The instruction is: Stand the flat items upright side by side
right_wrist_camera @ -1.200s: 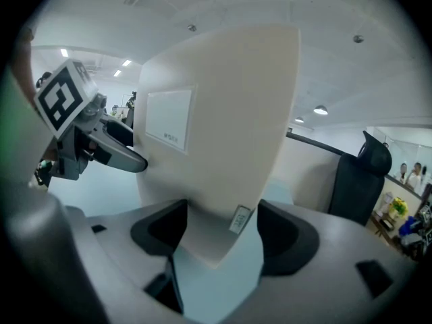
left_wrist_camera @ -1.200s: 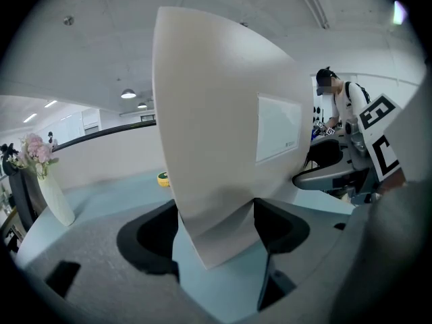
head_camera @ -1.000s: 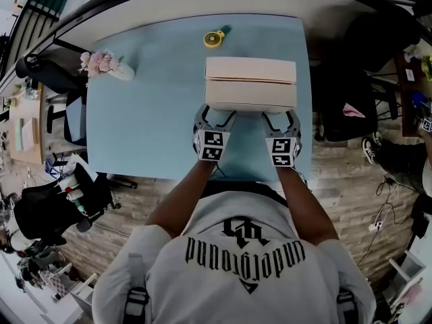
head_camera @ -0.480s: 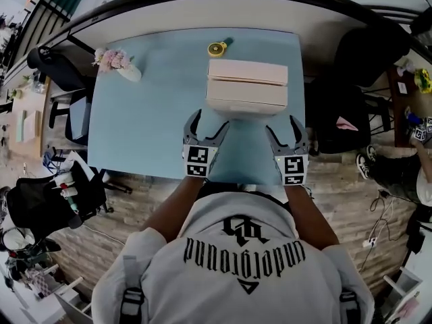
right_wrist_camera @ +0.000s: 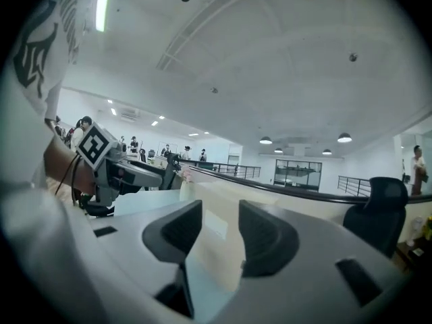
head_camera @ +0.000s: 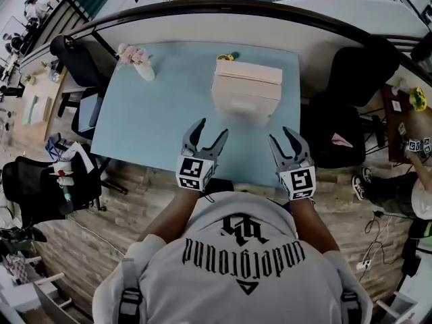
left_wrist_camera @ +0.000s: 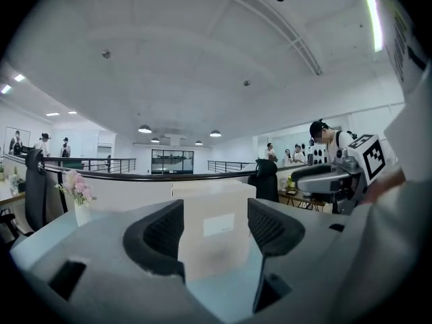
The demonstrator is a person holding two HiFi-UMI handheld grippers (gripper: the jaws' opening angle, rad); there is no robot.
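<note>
both of my tongs hang over the 6 o'clock edge of the light blue tabletop [head_camera: 152,123], close to my chest and pointing roughly level towards 12 o'clock. the left tongs [head_camera: 212,130] are spread wide. their jaws have just been closing a little, and nothing sits between them. in the left gripper view i only see the beige boxes [head_camera: 246,92] through the gap, well apart from the pads. the right tongs [head_camera: 282,136] show a narrower gap. their jaws have just been closing too, and they are also empty, with only a box face and bare tabletop showing beyond them in the right gripper view.

the boxes stand upright on the tabletop, side by side and touching face to face, one behind the other along the 12 o'clock line. they sit towards the far right part of the tabletop, at 12 o'clock from the gap between my two tongs. the near face carries a small pale label.

a small yellow object [head_camera: 226,57] peeks out just behind the boxes at their 11 o'clock, and i cannot tell what it is. a white vase of pink flowers [head_camera: 138,61] stands near the far left corner, at 9 o'clock from the boxes. black office chairs flank the tabletop, one [head_camera: 74,56] at its left and one [head_camera: 361,79] at its right.
</note>
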